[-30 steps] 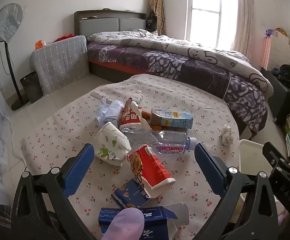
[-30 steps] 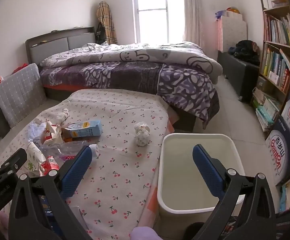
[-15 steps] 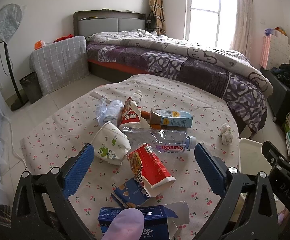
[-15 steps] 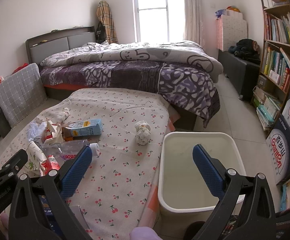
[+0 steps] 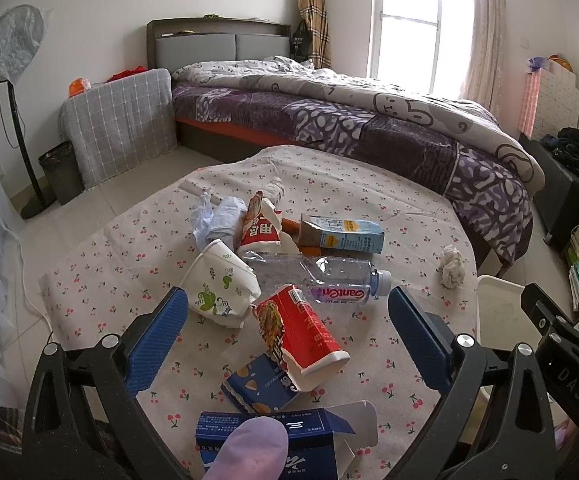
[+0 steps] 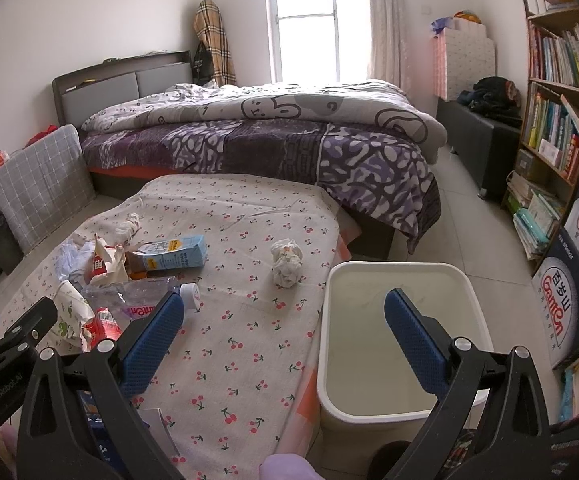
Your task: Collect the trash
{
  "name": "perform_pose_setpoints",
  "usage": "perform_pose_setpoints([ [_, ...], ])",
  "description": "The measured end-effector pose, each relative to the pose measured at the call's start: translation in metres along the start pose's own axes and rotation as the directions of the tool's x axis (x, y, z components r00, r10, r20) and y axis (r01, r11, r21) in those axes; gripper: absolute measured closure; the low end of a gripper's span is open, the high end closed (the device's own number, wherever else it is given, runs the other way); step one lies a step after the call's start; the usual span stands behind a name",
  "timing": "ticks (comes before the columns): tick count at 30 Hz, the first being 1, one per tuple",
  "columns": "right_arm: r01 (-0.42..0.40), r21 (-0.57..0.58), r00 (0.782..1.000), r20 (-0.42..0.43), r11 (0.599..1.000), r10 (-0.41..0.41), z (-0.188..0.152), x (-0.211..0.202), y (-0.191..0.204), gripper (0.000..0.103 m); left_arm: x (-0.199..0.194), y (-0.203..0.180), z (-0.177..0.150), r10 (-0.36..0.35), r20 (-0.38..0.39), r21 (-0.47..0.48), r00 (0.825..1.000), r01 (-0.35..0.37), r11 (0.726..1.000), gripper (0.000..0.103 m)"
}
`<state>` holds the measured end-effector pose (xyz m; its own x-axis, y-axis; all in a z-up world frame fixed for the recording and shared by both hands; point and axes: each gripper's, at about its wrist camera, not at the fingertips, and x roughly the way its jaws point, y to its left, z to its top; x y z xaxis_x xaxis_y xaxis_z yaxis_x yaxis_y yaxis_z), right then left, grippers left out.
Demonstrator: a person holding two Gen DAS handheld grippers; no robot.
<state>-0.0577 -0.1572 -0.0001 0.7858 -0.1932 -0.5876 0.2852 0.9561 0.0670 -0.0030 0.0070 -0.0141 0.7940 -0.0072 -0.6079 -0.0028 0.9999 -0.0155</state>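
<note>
We hold both tools spread wide and empty above a desk draped in cherry-print cloth, the collecting not yet begun, by our reading. The left tool hovers over the heap of trash: a red noodle cup between its tips, a paper cup and a crushed water bottle just beyond, a milk carton farther back, and a blue box nearest us. The right tool hangs over the desk's edge and the white bin beside it, which looks empty. A wad of tissue lies apart, near the bin. Next, we judge, one tool must drop onto a piece, pinch it, and carry it to the bin.
</note>
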Motion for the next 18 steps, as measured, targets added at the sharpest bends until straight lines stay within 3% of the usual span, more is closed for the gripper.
perform_pose_setpoints([
  [18, 0.0, 0.0, 1.0, 0.0, 1.0, 0.0, -0.0002, -0.0002, 0.0003, 0.005, 0.0002, 0.0012, 0.0005, 0.0, -0.001, 0.0, 1.0, 0.0, 1.0, 0.007],
])
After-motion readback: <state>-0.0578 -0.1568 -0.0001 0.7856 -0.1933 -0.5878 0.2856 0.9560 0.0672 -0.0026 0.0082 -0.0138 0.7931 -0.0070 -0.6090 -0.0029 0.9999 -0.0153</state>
